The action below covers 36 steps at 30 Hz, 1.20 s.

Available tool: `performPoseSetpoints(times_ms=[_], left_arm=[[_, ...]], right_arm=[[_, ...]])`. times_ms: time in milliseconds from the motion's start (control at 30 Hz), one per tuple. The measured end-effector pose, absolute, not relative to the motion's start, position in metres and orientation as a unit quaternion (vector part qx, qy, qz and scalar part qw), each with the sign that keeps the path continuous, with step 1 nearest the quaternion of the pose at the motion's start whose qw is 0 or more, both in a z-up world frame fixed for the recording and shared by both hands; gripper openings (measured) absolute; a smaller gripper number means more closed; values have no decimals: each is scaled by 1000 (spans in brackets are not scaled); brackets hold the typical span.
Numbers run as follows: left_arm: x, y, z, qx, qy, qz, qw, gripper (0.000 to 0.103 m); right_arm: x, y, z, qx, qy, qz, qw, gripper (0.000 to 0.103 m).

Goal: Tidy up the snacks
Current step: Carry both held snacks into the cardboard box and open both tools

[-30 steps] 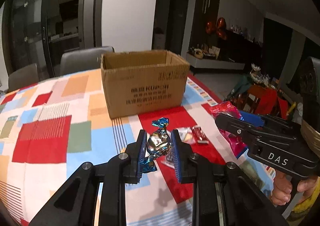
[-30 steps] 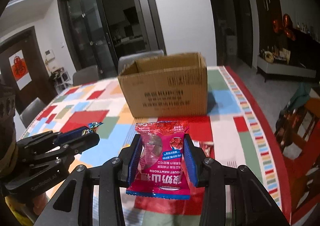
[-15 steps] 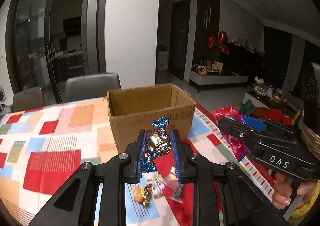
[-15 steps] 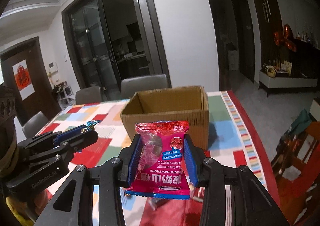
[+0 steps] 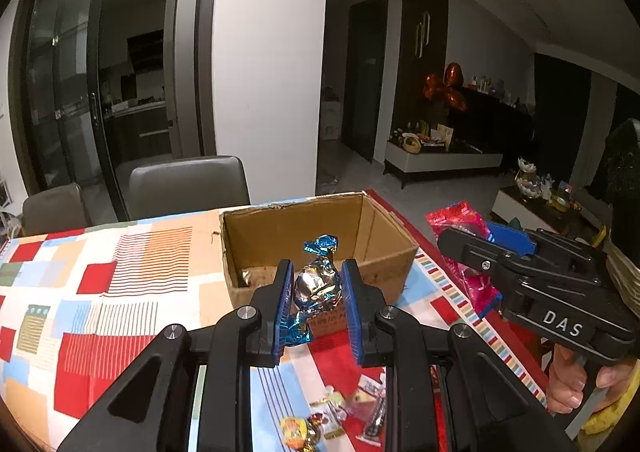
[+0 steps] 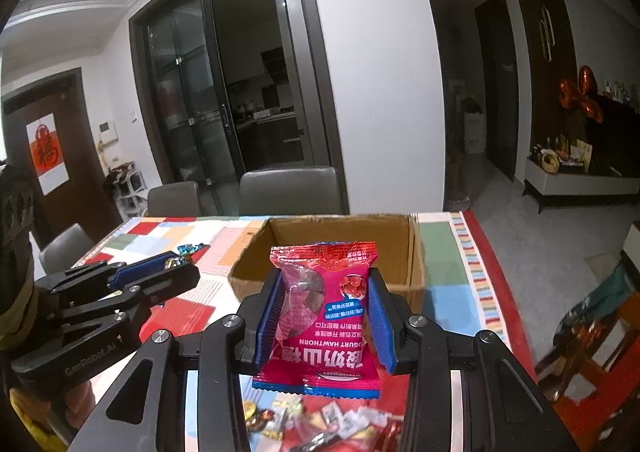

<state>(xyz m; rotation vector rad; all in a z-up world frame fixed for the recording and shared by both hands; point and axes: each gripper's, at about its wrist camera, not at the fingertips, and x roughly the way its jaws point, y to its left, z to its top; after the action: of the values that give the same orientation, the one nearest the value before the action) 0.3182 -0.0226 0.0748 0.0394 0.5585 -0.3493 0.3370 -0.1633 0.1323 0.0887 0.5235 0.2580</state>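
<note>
Left claw (image 5: 316,290) pinches a foil-wrapped candy (image 5: 316,284), frame center, before the open cardboard box (image 5: 384,248). Right claw (image 6: 325,302) pinches a pink yogurt hawthorn packet (image 6: 324,316) mid-frame. Loose snacks (image 5: 336,418) lie on the tabletop (image 5: 120,292), lower frame.

We note a white wall (image 5: 268,64), dark glass doors (image 6: 224,100), grey chairs (image 5: 188,184) behind a patchwork tablecloth (image 5: 120,284) — dim room, low sideboard (image 5: 444,160) at right.

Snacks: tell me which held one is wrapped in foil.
The foil-wrapped candy in the left gripper; the right gripper holds a flat red packet.
</note>
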Motion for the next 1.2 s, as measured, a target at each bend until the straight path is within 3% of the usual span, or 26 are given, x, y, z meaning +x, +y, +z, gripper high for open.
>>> performPoseSetpoints(times_ms=[367, 800, 833, 900, 1033, 1200], left_arm=[[390, -22, 78, 10, 324, -176, 929, 25], [446, -29, 62, 3, 356, -168, 919, 25], [450, -29, 61, 4, 356, -165, 920, 27], [454, -29, 58, 6, 357, -156, 921, 42], [449, -23, 56, 5, 355, -145, 924, 48], [429, -16, 58, 9, 341, -140, 929, 52]], right_arm=[[400, -162, 141, 20, 285, 123, 950, 42], [465, -161, 110, 43, 358, 121, 925, 42], [469, -159, 108, 40, 361, 119, 924, 42], [475, -157, 105, 32, 365, 111, 924, 42], [476, -158, 102, 31, 373, 97, 922, 52], [462, -161, 106, 29, 369, 98, 924, 52]])
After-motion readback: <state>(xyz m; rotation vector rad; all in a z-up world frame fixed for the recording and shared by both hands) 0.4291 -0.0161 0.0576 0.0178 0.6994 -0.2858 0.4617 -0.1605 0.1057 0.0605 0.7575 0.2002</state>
